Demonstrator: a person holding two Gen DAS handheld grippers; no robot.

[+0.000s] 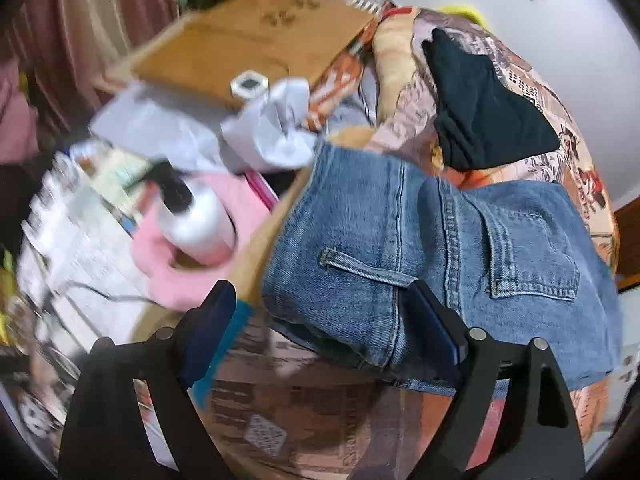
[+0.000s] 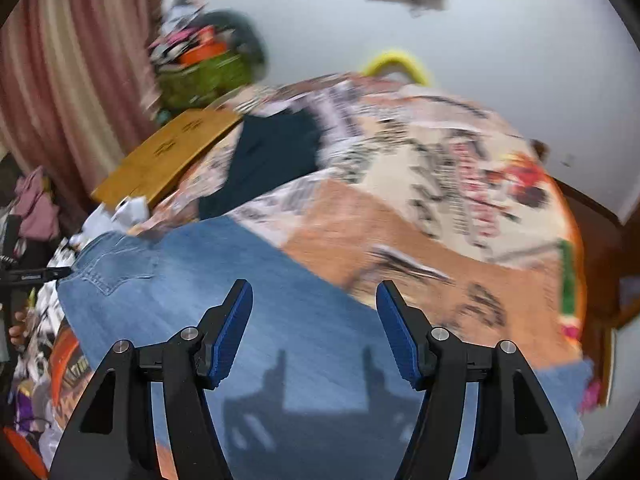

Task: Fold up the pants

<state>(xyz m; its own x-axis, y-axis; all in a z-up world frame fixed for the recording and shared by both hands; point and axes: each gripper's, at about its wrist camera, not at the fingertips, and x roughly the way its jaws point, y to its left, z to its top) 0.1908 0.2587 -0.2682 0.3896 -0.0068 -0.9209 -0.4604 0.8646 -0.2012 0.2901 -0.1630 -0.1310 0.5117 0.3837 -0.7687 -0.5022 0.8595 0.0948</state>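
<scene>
Nearest in the left wrist view, the left gripper (image 1: 320,316) stands with fingers spread wide, holding nothing; its right finger lies against the waistband edge of the jeans (image 1: 420,248), its left finger is off the cloth. The jeans lie on the patterned bedspread (image 1: 520,92), waist end toward this gripper, back pocket (image 1: 532,256) up and a belt loop (image 1: 360,266) just ahead of the fingers.

In the right wrist view, the right gripper (image 2: 314,320) hovers over the leg portion of the jeans (image 2: 248,280), fingers apart and empty, its shadow cast on the denim below.

Judgement: the garment appears laid out, perhaps already doubled leg on leg, with no grasp yet taken. The next move calls for each gripper to close on an edge, then carry one end over the other.

Farther off: a dark garment (image 1: 488,120) on the bedspread, a wooden board (image 1: 248,40) far left. Motion blur limits detail.
</scene>
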